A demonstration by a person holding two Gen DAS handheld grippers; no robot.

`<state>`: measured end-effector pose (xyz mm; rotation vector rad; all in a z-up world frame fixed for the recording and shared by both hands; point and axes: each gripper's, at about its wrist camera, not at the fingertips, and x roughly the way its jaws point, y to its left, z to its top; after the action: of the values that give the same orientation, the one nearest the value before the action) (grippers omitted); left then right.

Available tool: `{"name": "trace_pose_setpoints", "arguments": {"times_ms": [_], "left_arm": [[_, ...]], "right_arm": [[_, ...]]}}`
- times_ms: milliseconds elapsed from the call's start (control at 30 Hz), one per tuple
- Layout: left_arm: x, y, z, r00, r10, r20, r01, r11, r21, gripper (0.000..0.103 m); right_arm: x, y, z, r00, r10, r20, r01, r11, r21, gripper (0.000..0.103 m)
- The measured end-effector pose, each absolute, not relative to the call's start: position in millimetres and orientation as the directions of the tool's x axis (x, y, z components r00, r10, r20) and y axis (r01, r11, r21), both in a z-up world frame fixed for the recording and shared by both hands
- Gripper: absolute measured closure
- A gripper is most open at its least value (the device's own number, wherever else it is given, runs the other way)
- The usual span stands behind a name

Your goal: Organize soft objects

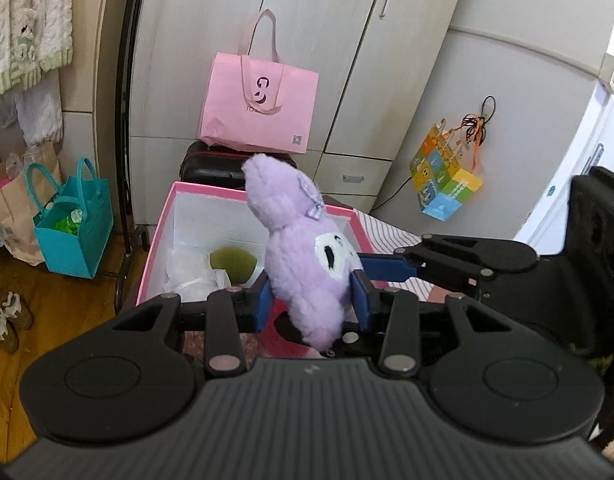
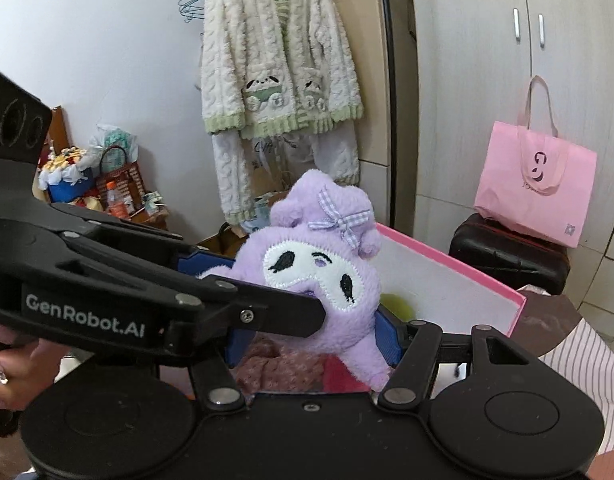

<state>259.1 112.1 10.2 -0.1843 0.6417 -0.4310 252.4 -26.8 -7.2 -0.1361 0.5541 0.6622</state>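
A purple plush toy (image 1: 303,248) with a white face and a checked bow is held in the air between both grippers. My left gripper (image 1: 313,300) is shut on its lower body. My right gripper (image 2: 307,332) is shut on it too; its blue fingers (image 1: 381,266) reach in from the right in the left wrist view. The plush also shows in the right wrist view (image 2: 323,264), where the left gripper's arm crosses in front of it. Behind it stands an open pink box (image 1: 263,200) with white insides, holding a white soft item (image 1: 195,272) and a green one (image 1: 233,262).
A pink tote bag (image 1: 261,104) rests on a black suitcase (image 1: 211,168) by the white wardrobe (image 1: 347,40). A teal bag (image 1: 73,224) and a paper bag stand on the wooden floor at left. A fluffy white-green jacket (image 2: 279,68) hangs on the wall. Striped bedding (image 2: 587,364) lies at right.
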Motion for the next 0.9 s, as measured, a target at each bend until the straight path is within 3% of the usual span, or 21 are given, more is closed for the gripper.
{"name": "trace_pose_setpoints", "arguments": {"times_ms": [233, 433, 633, 900], "left_arm": [[279.4, 110.4, -7.5, 0.691, -0.444, -0.570, 0.311, 0.895, -0.320, 0.064], [278.0, 119.4, -21.3, 0.719, -0.342, -0.606, 0.210, 0.937, -0.279, 0.063], [245.8, 122.5, -18.7, 0.789, -0.235, -0.567, 0.151, 0.970, -0.192, 0.062], [209.5, 118.9, -11.1, 0.815, -0.248, -0.524, 0.155, 0.964, -0.214, 0.060]], "right_arm": [[271.0, -24.0, -21.2, 0.655, 0.501, -0.566, -0.592, 0.805, 0.028, 0.036], [265.9, -26.9, -28.2, 0.671, 0.478, -0.566, -0.597, 0.801, -0.032, 0.033], [248.3, -55.0, -29.1, 0.669, 0.513, -0.538, -0.586, 0.809, 0.044, 0.032], [222.7, -95.5, -32.1, 0.684, 0.563, -0.464, -0.544, 0.817, 0.190, 0.032]]}}
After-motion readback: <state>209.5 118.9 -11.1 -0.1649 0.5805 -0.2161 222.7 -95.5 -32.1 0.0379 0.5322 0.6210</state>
